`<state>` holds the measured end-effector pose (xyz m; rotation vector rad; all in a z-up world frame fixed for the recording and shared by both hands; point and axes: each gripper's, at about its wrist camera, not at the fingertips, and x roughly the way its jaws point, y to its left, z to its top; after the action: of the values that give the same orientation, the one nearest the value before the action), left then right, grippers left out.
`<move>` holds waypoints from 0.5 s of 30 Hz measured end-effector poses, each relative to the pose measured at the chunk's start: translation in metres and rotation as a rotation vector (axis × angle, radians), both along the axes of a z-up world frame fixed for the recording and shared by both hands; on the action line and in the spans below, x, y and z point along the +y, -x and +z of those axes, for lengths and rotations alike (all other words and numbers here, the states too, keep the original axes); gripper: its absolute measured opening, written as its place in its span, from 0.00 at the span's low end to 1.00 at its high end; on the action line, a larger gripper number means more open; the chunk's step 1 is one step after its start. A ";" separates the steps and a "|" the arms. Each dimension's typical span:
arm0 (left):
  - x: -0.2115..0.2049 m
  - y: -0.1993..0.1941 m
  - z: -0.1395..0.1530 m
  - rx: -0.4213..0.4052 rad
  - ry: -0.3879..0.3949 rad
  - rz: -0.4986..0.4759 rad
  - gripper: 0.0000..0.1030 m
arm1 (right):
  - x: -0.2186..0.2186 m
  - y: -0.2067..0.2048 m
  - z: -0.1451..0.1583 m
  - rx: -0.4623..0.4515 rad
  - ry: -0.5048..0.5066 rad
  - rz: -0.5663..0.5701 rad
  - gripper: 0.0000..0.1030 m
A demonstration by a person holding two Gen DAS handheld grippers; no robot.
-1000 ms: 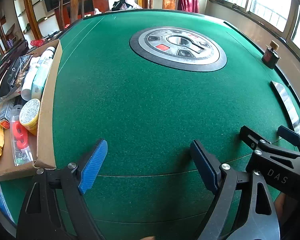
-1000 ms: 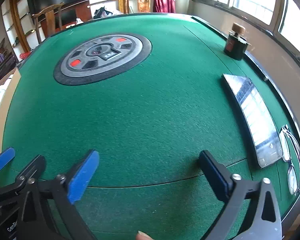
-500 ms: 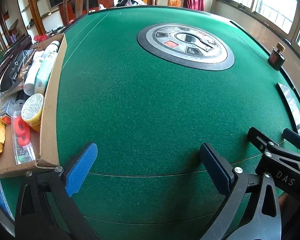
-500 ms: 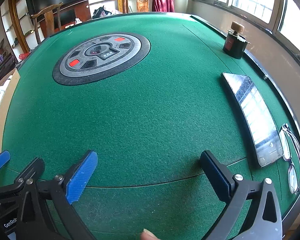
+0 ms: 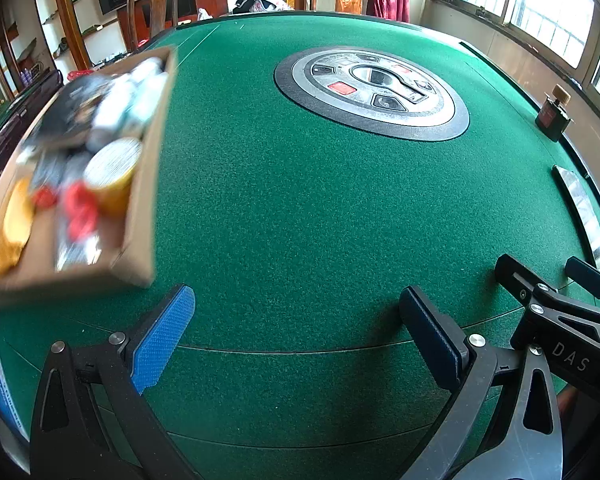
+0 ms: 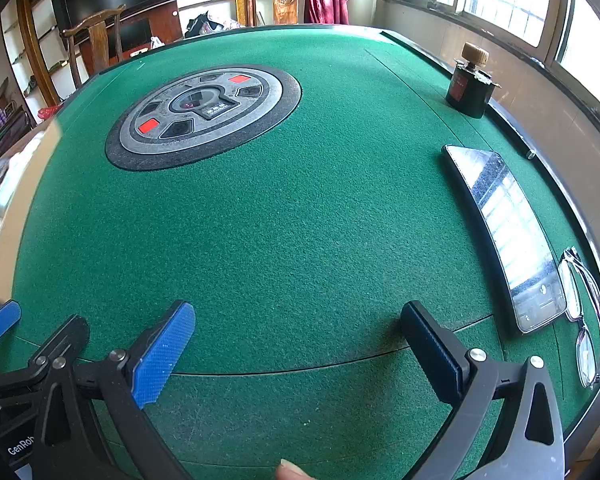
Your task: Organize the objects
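An open cardboard box (image 5: 140, 200) lies at the table's left edge, motion-blurred and skewed in the left wrist view. It holds a yellow tin with a silver lid (image 5: 114, 168), red packaged pieces (image 5: 80, 212), white bottles (image 5: 116, 100) and a yellow item (image 5: 14, 232). My left gripper (image 5: 296, 300) hovers open over bare green felt, just right of the box's near corner, nothing between its blue pads. My right gripper (image 6: 296, 312) is open and empty over the felt near the front edge. The box (image 6: 24, 184) shows as a blur at the far left.
A phone (image 6: 508, 232) lies face up on the right, with glasses (image 6: 584, 312) beside it by the rim. A dark bottle with a wooden cap (image 6: 470, 84) stands at the far right. A round control panel (image 6: 204, 116) sits mid-table. Chairs and shelves stand behind.
The left gripper's jaws have spread wider. In the left wrist view the box has shifted right and turned, and is now blurred while the felt stays sharp. The right wrist view barely changed.
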<state>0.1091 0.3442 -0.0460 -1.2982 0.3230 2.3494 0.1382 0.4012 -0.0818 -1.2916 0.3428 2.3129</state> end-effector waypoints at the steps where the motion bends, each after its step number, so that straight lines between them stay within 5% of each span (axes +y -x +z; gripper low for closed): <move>1: 0.000 -0.002 0.000 0.000 0.000 0.000 1.00 | 0.000 0.000 0.000 0.000 0.000 0.000 1.00; 15: -0.031 0.000 0.006 -0.002 0.001 -0.014 1.00 | 0.001 -0.001 0.001 -0.002 0.000 0.002 1.00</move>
<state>0.1095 0.3133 -0.0405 -1.2942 0.3311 2.3367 0.1394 0.4023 -0.0812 -1.2947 0.3409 2.3137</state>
